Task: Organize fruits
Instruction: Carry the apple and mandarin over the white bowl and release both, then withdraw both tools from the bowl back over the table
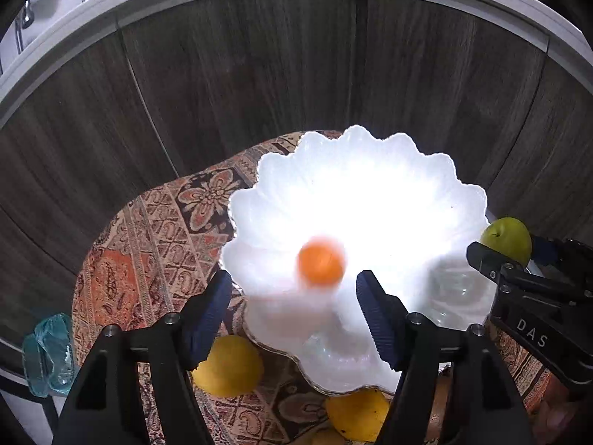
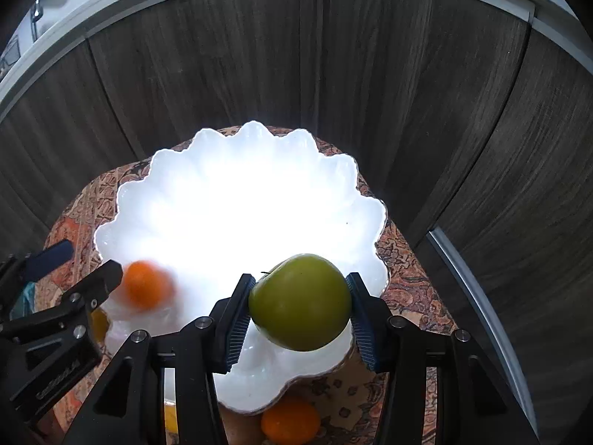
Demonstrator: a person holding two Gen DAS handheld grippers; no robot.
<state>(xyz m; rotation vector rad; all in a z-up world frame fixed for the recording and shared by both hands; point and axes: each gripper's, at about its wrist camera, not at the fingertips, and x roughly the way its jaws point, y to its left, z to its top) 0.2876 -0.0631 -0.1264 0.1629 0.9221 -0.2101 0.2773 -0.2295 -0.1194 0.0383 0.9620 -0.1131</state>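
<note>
- Over the white scalloped bowl (image 1: 355, 200), left wrist view: left gripper (image 1: 292, 293) hangs with its fingers spread wide and nothing between the pads
- A small orange fruit (image 1: 321, 262), motion-blurred, sits between and ahead of the open fingers, over the bowl's near side; judged to be dropping or rolling in, so I count it as nearly placed
- Two yellow fruits, one (image 1: 228, 365) by the left finger and one (image 1: 357, 415) under the bowl's near rim, lie on the patterned cloth (image 1: 155, 230) outside the bowl: still to do
- Right gripper (image 1: 526, 278) enters at the right edge of this view with the green apple (image 1: 507, 235) partly hidden behind it
- Right wrist view: right gripper (image 2: 300, 304) pinches the green apple (image 2: 300, 302) between both pads, held above the bowl's (image 2: 237, 193) near rim; not yet released
- Blurred orange fruit (image 2: 146, 289) shows at the bowl's left side, just beside the left gripper (image 2: 66, 270)
- Another orange fruit (image 2: 291, 422) lies on the cloth below the bowl's rim: still to do
- Judgement: early to middle; bowl otherwise bare, apple release seems next, at least three fruits left outside
</note>
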